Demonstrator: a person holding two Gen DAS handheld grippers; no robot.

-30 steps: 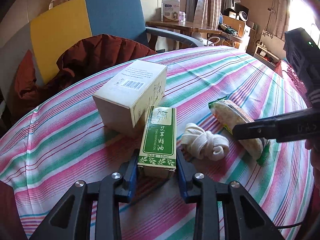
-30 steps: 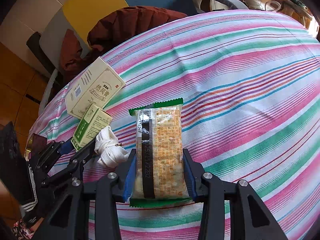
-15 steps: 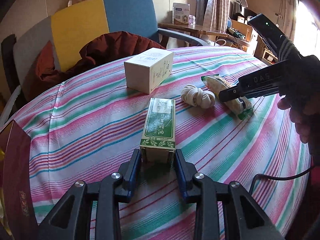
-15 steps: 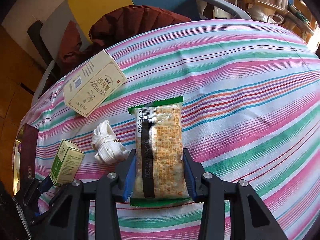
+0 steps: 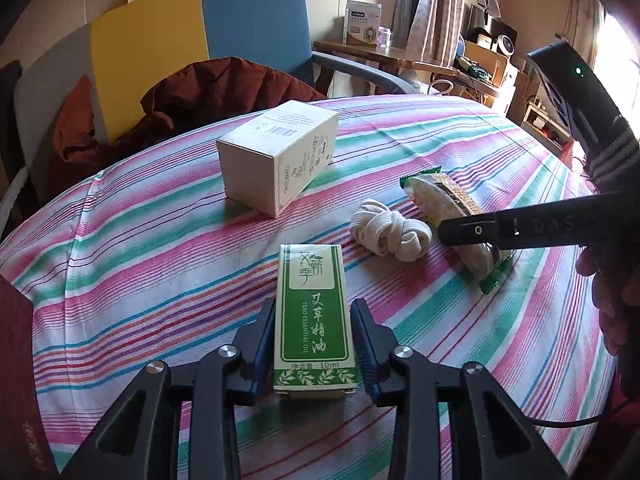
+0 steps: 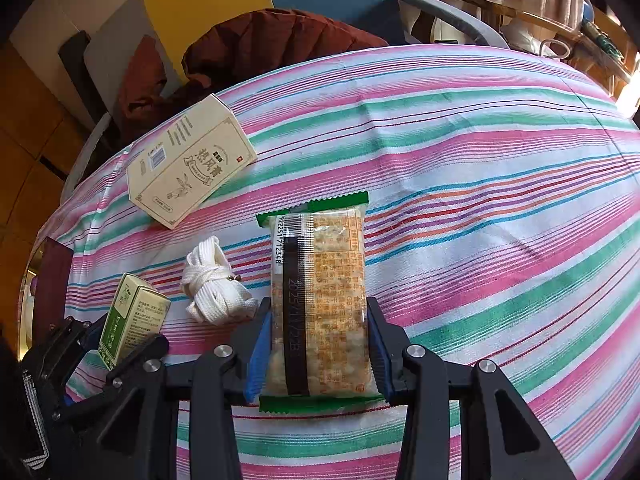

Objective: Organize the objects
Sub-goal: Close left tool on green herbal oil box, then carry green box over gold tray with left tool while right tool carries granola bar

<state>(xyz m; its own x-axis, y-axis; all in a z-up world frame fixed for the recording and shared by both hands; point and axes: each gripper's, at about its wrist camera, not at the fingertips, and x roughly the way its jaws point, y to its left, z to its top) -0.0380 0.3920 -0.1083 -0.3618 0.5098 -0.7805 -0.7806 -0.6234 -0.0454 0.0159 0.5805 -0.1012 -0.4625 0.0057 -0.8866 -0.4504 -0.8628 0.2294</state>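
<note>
My left gripper (image 5: 313, 308) has its jaws closing on a green and white essential-oil box (image 5: 310, 316), which the pads press from both sides near its near end, low over the striped tablecloth (image 5: 160, 260). From the right wrist that box (image 6: 132, 316) shows at the lower left. My right gripper (image 6: 319, 308) is shut on a clear cracker packet (image 6: 320, 300) with green ends, pads on its long sides. A white rope bundle (image 5: 390, 232) lies between box and packet (image 5: 436, 196). A cream carton (image 5: 280, 156) rests farther back.
Behind the round table stands a blue and yellow chair (image 5: 224, 20) with a brown jacket (image 5: 224, 88) draped on it. A dark red box (image 5: 16, 380) sits at the table's left edge. A person's hand (image 5: 616, 280) holds the right gripper.
The left gripper has drawn the green box back from beside the cream carton toward the near side, and the box now sits deeper between its jaws. The right gripper keeps the packet.
</note>
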